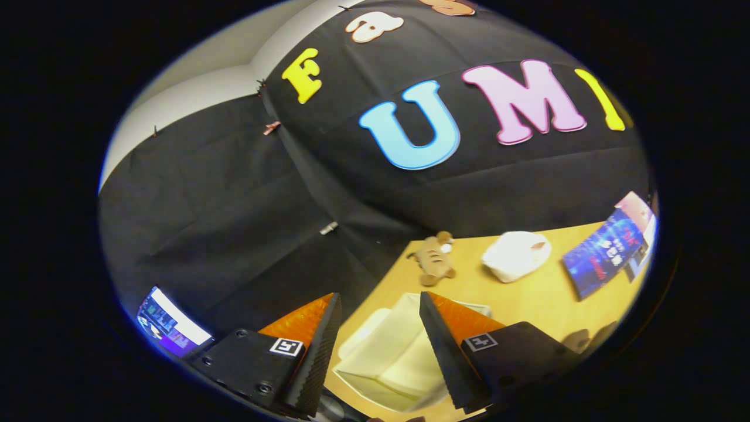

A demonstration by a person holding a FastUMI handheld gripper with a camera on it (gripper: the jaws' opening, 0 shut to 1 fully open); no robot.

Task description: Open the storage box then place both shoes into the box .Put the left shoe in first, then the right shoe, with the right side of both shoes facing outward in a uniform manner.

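My gripper is open, held tilted above the wooden table, with nothing between its fingers. Below the gap lies the cream-white storage box; the fingers partly cover it, and I cannot tell how its lid stands. Well beyond the right finger, a white shoe rests on the table near the black cloth wall.
A small brown plush toy lies on the table left of the shoe, close to the wall. A blue book sits to the right of the shoe, with other flat items behind it. A lit screen shows beside the left finger.
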